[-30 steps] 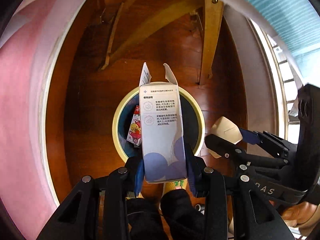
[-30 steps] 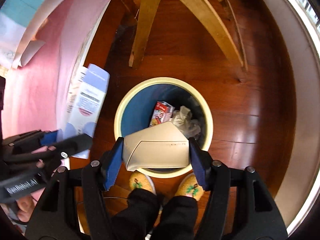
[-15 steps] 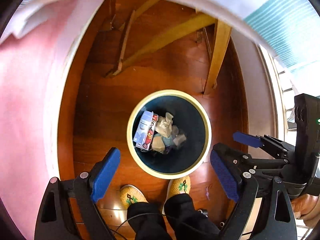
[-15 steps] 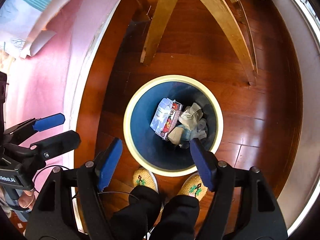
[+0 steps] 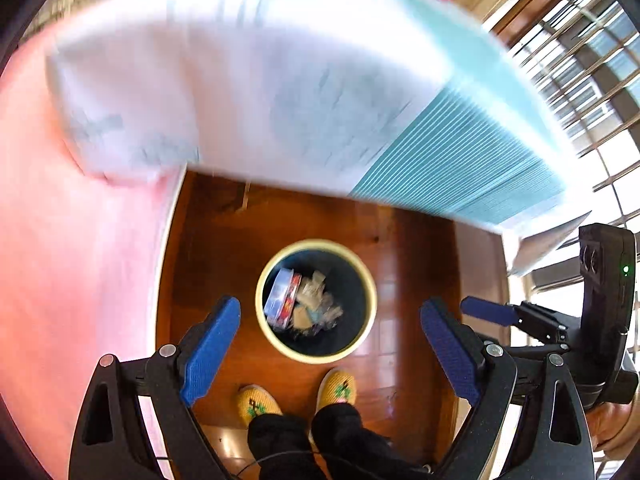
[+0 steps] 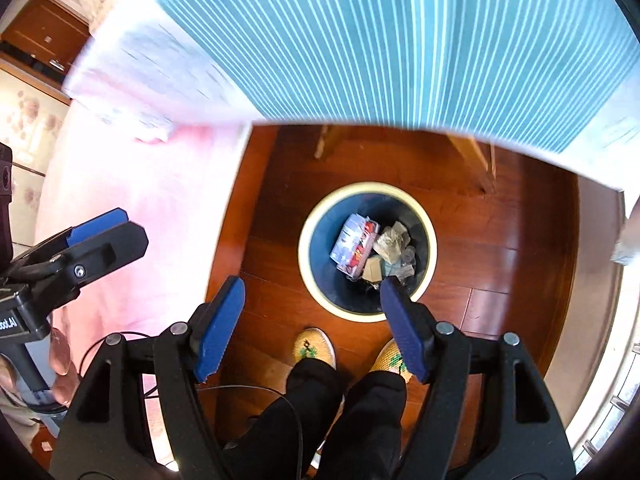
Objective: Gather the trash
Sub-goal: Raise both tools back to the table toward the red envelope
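A round bin with a cream rim (image 5: 316, 356) (image 6: 430, 256) stands on the wooden floor below both grippers. Inside lie a pale blue carton (image 5: 278, 298) (image 6: 350, 240), a red-printed pack and crumpled paper scraps (image 5: 316, 300) (image 6: 392, 240). My left gripper (image 5: 330, 344) is open and empty, high above the bin. My right gripper (image 6: 312, 324) is open and empty too, also high above it. The right gripper also shows at the right edge of the left wrist view (image 5: 520, 316), and the left gripper at the left of the right wrist view (image 6: 100, 236).
A table edge with a teal striped cloth (image 5: 460, 160) (image 6: 400, 40) and white papers (image 5: 240, 80) overhangs the top of both views. A pink cloth (image 5: 80, 240) hangs at the left. Wooden table legs (image 6: 480, 168) stand behind the bin. The person's yellow slippers (image 5: 336, 390) are just in front of it.
A second ago each gripper held a carton over the bin. Both opened and the cartons fell in. Since then both grippers have risen, bringing the table edge into view.
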Motion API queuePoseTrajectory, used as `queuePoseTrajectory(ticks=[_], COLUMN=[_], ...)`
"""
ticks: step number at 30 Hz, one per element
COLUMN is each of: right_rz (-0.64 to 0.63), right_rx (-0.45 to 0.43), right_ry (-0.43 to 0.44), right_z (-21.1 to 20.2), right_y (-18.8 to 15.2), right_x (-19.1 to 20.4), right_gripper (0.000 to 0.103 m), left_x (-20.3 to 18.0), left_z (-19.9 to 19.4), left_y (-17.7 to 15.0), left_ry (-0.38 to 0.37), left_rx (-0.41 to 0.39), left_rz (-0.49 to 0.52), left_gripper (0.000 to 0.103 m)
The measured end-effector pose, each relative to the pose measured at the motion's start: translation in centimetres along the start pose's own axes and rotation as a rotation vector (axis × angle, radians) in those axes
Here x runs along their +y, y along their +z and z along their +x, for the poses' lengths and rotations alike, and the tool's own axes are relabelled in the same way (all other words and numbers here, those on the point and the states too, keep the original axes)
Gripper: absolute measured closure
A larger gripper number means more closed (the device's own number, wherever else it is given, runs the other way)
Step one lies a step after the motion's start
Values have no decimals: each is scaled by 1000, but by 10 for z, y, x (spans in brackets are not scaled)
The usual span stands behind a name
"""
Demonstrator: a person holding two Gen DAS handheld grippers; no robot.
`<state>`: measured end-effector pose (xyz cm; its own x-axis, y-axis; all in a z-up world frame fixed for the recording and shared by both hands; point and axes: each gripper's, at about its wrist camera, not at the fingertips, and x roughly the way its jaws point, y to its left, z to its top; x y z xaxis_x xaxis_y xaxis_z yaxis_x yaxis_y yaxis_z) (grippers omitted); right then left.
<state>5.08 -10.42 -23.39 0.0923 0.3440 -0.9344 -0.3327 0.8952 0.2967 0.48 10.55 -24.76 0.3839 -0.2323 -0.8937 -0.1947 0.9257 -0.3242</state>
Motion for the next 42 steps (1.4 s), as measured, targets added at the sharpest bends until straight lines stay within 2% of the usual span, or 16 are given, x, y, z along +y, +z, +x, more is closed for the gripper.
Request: queuePoseTrajectory(ticks=[7,10,16,21,27,35,42], right_rz=[-52,-79,-138,-131,-154,-148,-139], right_rx=[-159,-235,-387,-489,-613,-648,-643], right_ry=[49,79,89,91,54,15,26], right_z=[-110,-149,-211,-257,-287,-296,-283], right_y=[15,22,36,56,85,137,207], right_x=[40,60,96,120,137,136,95], right_gripper=[34,27,23,23,23,23,23], left_x=[-42,-53,-65,-64,-54,-51,-67], left_z=[-106,-146,-213,-259,-288,-298,-274], left_y=[23,36,67,95,127,181,239], left_ry=[-48,-55,-72,-73,-80,-60,1], left_rx=[-149,-201,-288,-361,-410,-442,-456], left_rz=[60,88,128,172,191,210,209], left_gripper=[10,10,10,10,10,10,10])
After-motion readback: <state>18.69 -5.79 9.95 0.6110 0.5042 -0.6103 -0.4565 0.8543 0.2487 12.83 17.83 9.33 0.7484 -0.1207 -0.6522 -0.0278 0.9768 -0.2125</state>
